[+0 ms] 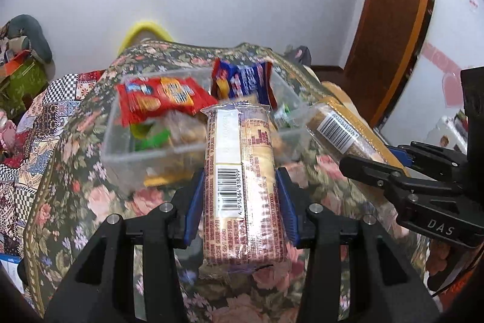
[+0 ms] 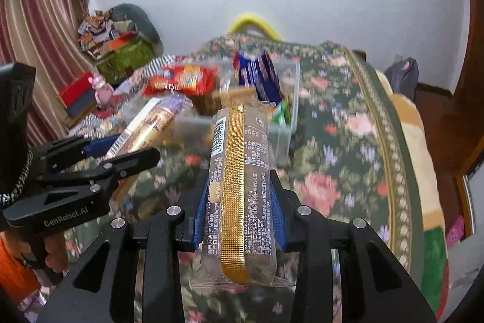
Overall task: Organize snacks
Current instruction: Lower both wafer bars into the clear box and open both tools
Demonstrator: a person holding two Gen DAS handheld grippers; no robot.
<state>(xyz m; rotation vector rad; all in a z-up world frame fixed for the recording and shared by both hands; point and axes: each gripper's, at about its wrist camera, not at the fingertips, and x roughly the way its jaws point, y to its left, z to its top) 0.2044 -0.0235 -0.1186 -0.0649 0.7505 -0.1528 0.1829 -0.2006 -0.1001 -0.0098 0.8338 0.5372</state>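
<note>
My left gripper point(image 1: 240, 199) is shut on a cream biscuit pack point(image 1: 240, 171) with a barcode, held above the floral cloth in front of a clear plastic bin point(image 1: 121, 153). The bin holds a red snack bag point(image 1: 160, 99), a blue snack bag point(image 1: 242, 80) and several small packets. My right gripper point(image 2: 240, 202) is shut on a brown biscuit pack with a gold seam point(image 2: 239, 171), also in front of the bin point(image 2: 284, 138). Each gripper shows in the other's view: the right one point(image 1: 390, 162) to the right, the left one point(image 2: 121, 152) to the left.
The floral cloth point(image 1: 99, 202) covers a raised surface with a drop at its left and right edges. Clutter, a green box point(image 2: 127, 56) and a red box point(image 2: 75, 94) lie to the left by a striped curtain. A wooden door point(image 1: 390, 20) stands at the right.
</note>
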